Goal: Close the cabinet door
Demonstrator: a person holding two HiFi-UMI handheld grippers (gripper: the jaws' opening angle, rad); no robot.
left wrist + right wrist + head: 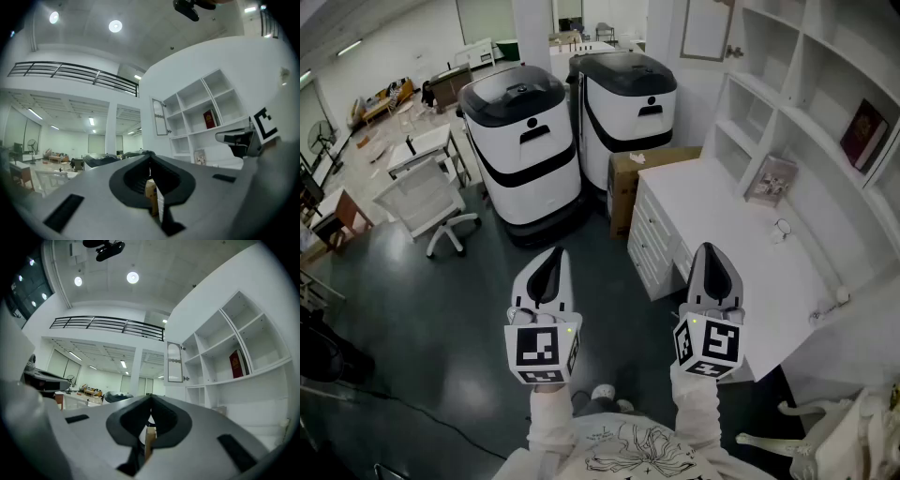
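Observation:
The cabinet door point(706, 28) is a white framed panel with a small knob. It stands swung open at the left end of the white wall shelving point(806, 84), far ahead of both grippers. It also shows in the left gripper view as the door point(158, 117) and in the right gripper view as the door point(174, 363). My left gripper point(551, 255) and right gripper point(713, 248) are held side by side, pointing level toward the shelving. Both are shut and hold nothing. The jaw tips meet in the left gripper point(150, 154) and the right gripper point(151, 397).
A white desk with drawers point(722, 216) stands below the shelves, right of my grippers. Two large white-and-black machines point(530, 141) and a cardboard box point(628, 178) stand ahead. An office chair point(427, 202) is on the left. A red book point(864, 133) stands on a shelf.

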